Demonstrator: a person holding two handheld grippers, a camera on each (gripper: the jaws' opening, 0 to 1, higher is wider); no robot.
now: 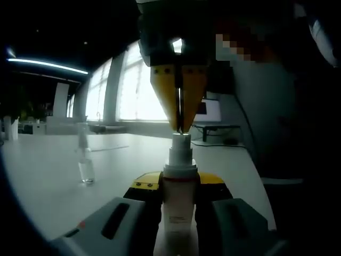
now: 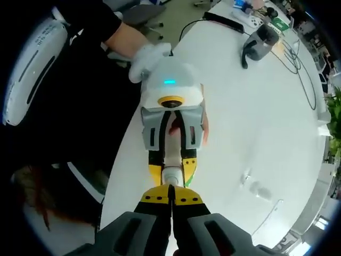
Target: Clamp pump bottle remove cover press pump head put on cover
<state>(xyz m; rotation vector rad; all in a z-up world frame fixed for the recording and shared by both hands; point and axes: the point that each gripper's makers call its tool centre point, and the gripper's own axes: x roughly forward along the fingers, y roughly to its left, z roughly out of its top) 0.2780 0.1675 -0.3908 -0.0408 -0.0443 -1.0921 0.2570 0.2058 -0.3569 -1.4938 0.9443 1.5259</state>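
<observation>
Clear cover (image 1: 85,160) is standing on the white table (image 1: 48,176), well apart to the left, probably parked there so the pump is free. Left gripper (image 1: 178,213) is clamping its jaws on the body of the pump bottle (image 1: 178,205), holding it upright and steady. Right gripper (image 1: 180,120), fingers pressed together, is bearing down from above, tips touching the pump head (image 1: 180,146), seemingly to press it.
</observation>
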